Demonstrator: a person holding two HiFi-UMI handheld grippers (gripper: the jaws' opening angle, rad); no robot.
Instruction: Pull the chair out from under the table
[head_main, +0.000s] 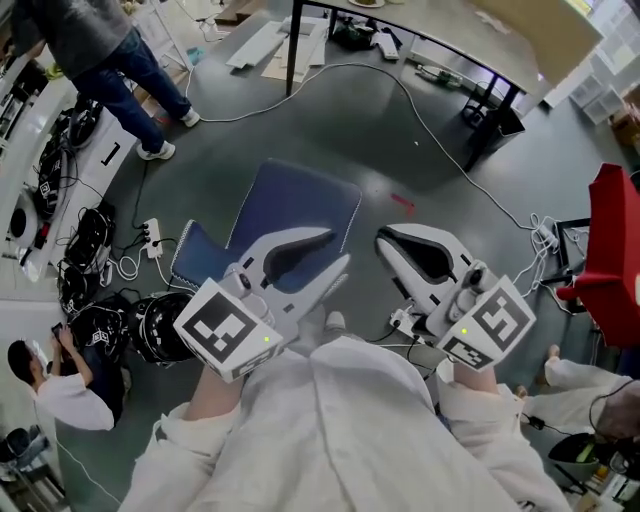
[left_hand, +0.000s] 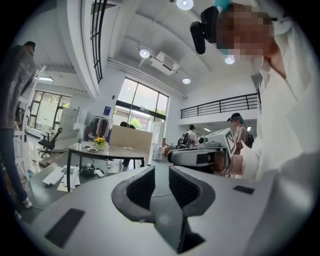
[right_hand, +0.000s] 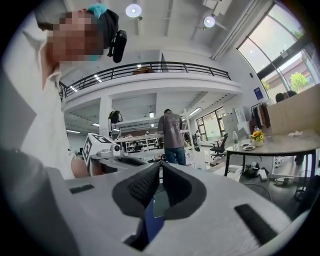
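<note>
A blue chair (head_main: 296, 208) stands on the grey floor, apart from the dark curved table (head_main: 440, 38) at the far side. Both grippers are held up in front of my chest, above the chair and not touching it. My left gripper (head_main: 340, 250) (left_hand: 160, 176) shows a narrow gap between its ribbed pads, and nothing is in it. The pads of my right gripper (head_main: 381, 241) (right_hand: 160, 169) meet at the tips, and it holds nothing. In each gripper view the other gripper shows beside it, the right gripper (left_hand: 200, 156) and the left gripper (right_hand: 116, 159).
A person in jeans (head_main: 112, 62) stands at the far left, and another person (head_main: 62, 385) sits at the near left. Cables and a power strip (head_main: 152, 238) lie on the floor left of the chair. A red object (head_main: 614, 250) stands at the right edge.
</note>
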